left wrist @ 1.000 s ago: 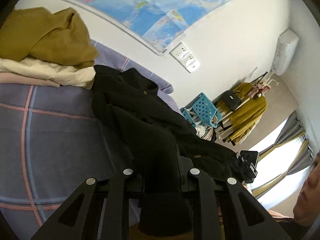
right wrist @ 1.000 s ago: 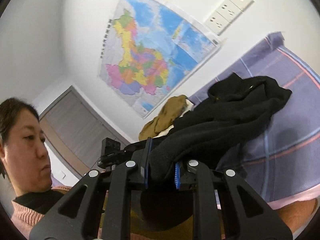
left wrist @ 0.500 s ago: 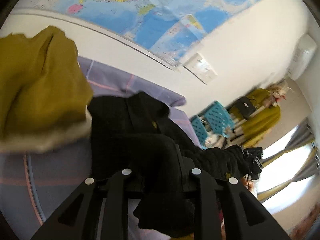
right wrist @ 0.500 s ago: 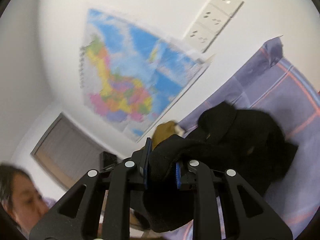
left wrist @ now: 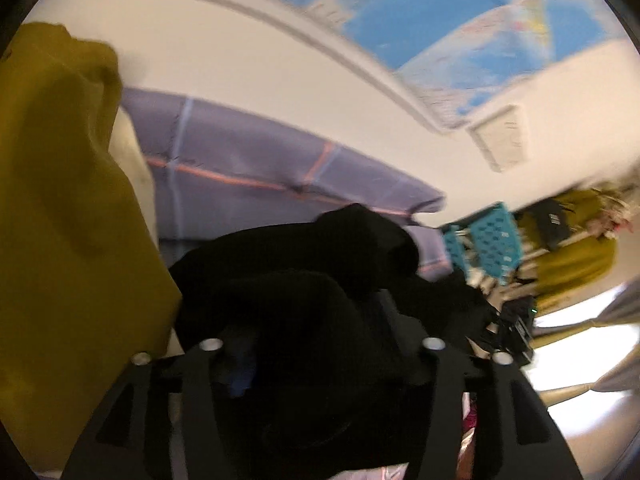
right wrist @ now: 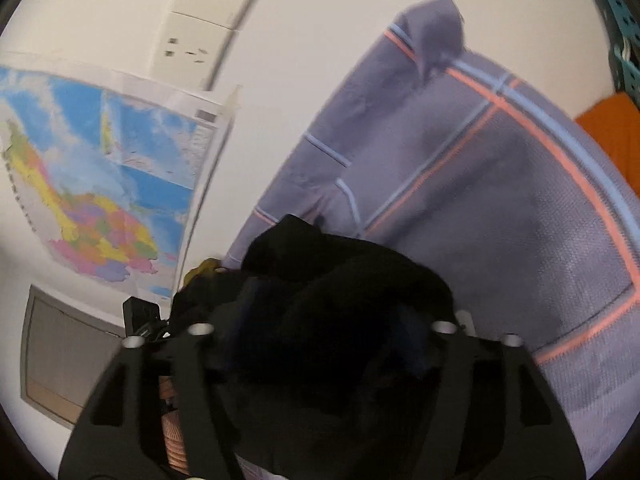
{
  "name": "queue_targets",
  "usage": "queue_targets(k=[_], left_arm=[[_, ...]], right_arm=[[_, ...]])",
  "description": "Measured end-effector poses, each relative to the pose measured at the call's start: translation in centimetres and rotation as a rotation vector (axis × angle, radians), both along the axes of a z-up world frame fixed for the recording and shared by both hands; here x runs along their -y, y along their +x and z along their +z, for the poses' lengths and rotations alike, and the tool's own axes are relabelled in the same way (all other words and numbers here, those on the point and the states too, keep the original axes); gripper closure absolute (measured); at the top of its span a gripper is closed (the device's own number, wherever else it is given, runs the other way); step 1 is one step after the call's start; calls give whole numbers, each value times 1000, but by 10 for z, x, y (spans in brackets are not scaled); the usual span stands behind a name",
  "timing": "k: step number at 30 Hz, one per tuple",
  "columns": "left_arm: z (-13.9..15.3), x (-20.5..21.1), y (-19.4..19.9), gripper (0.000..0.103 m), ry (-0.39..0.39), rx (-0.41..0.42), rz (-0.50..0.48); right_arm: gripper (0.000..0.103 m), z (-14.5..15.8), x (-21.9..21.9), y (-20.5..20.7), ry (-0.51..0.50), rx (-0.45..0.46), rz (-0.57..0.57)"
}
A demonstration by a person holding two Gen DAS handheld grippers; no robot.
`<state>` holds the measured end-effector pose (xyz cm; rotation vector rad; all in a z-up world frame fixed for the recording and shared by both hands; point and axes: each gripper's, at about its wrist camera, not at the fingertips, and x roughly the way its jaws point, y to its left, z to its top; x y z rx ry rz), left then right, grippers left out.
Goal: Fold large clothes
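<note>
A black coat [left wrist: 352, 240] lies bunched on the purple checked bed sheet [left wrist: 248, 152], close to the wall. My left gripper [left wrist: 320, 336] sits over one end of it. Its jaws are opening, and the black cloth lies loose between the fingers with a blue pad [left wrist: 240, 376] showing bare. My right gripper [right wrist: 324, 328] is at the other end of the black coat [right wrist: 304, 248], over the same sheet [right wrist: 500, 200]. Its jaws are opening too, with cloth heaped between them. Both views are blurred by motion.
A pile with a mustard garment [left wrist: 60, 200] on a cream one [left wrist: 132, 152] stands right beside the coat on the left. A map [right wrist: 100, 184] and sockets [right wrist: 200, 12] hang on the wall behind. A teal basket [left wrist: 492, 240] and a clothes rack [left wrist: 572, 248] stand past the bed's end.
Both grippers have carried the black coat across the bed toward the wall and the mustard pile. Their jaws, shut on the cloth before, now stand wide apart.
</note>
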<state>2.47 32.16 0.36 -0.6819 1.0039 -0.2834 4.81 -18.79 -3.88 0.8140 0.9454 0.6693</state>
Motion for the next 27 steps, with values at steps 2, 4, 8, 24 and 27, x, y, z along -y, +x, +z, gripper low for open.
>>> queue_targets(k=[2, 4, 8, 24, 27], left_arm=[[8, -3, -23, 34, -16, 80, 6], [17, -6, -45, 24, 6, 143, 43], [30, -2, -78, 24, 112, 213, 52], [-3, 105, -92, 92, 461, 226, -260], [22, 95, -76, 92, 408, 288, -203]], right_arm=[[30, 14, -2, -14, -77, 79, 9], [22, 28, -3, -30, -160, 154, -19], [21, 50, 0, -58, -258, 280, -85], [94, 37, -167, -77, -521, 488, 438], [95, 80, -134, -79, -410, 568, 336]])
